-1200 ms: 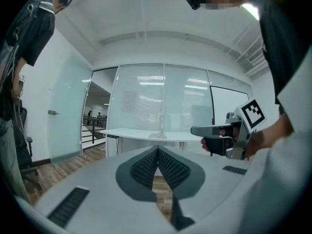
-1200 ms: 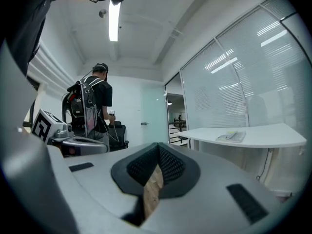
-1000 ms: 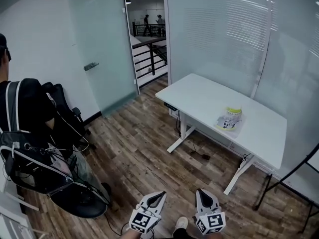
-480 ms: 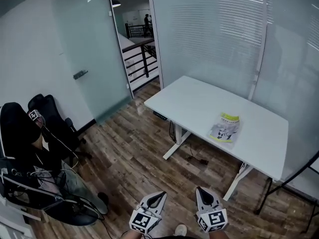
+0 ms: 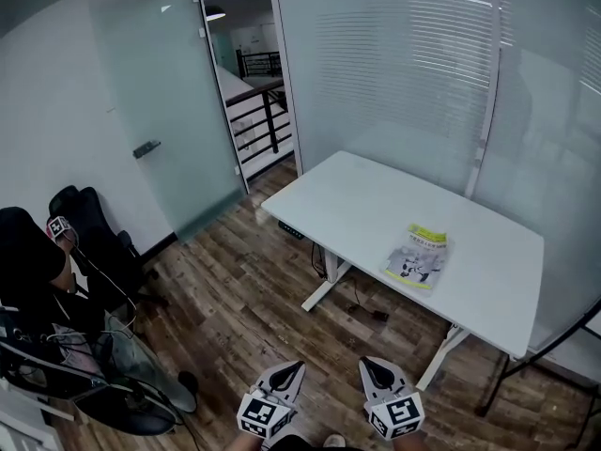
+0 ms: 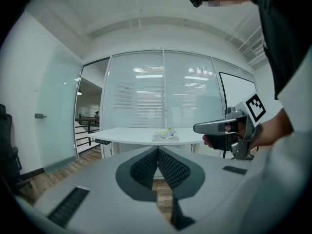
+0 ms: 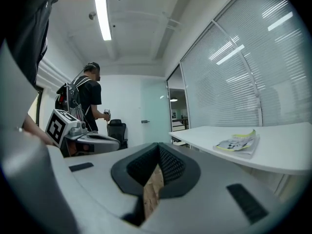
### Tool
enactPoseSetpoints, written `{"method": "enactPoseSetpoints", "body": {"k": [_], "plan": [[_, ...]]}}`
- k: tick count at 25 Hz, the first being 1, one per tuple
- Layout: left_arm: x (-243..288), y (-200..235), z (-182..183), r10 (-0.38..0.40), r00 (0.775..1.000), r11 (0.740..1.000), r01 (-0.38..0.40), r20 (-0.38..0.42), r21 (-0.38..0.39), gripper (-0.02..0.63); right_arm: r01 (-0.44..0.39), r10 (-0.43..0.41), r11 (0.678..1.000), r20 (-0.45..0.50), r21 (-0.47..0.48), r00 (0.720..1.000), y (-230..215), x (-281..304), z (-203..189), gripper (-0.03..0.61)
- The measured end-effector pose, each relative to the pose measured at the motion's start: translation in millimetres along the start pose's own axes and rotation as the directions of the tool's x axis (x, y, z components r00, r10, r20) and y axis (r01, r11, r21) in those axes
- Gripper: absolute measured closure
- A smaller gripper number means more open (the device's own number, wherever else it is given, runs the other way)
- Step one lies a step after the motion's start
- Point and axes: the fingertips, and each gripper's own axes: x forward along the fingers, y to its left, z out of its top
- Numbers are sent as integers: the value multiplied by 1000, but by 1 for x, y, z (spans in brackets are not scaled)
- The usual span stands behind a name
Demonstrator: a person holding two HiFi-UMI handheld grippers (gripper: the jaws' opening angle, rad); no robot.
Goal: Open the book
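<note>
— Where is the book (image 5: 416, 256)?

— Lying flat and closed on the white desk (image 5: 357, 205), in the right half of the head view and near the desk's front edge. The cover is grey with a yellow-green strip along its far end. It looks thin, maybe more of a booklet, though it is too small here for me to be sure. Nothing else is on the desk.

— And the grippers?

— Both are at the bottom centre of the frame, side by side above the wooden floor (image 5: 244, 289) and well apart from the desk. The left gripper (image 5: 293, 368) has its jaws pressed together, with the ridged pads meeting at the tip and nothing between them. The right gripper (image 5: 367, 364) is the same: jaws together and empty, with only floorboards showing through the slit below the pads.

— Are they aimed at the book?

— Roughly. In the left gripper view the book sits just above the tip of the jaws, dead centre. In the right gripper view it lies off to the right, on the desk's edge.

— What else is in the room?

— A frosted glass door (image 5: 169, 111) at the upper left and slatted blinds (image 5: 413, 64) behind the glass wall beyond the desk. Black chairs (image 5: 89, 228) stand at the lower left. A person wearing a backpack (image 7: 90, 104) stands at the left of the right gripper view.
</note>
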Motion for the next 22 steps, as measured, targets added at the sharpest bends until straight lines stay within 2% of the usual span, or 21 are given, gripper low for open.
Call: {"method": "enactPoseSetpoints", "body": {"k": [6, 11, 18, 22], "plan": [[26, 4, -1, -18, 1000, 1000, 18, -17, 14, 603, -9, 9, 1000, -25, 5, 1000, -22, 9, -8, 574], [56, 17, -2, -38, 999, 999, 38, -12, 4, 603, 20, -20, 1000, -21, 6, 1000, -45, 32, -6, 574], [113, 63, 21, -70, 997, 997, 70, 20, 20, 603, 70, -70, 998, 1, 0, 998, -80, 88, 16, 574], [150, 89, 27, -85, 996, 996, 85, 13, -2, 603, 81, -81, 997, 5, -19, 997, -104, 125, 30, 574]]}}
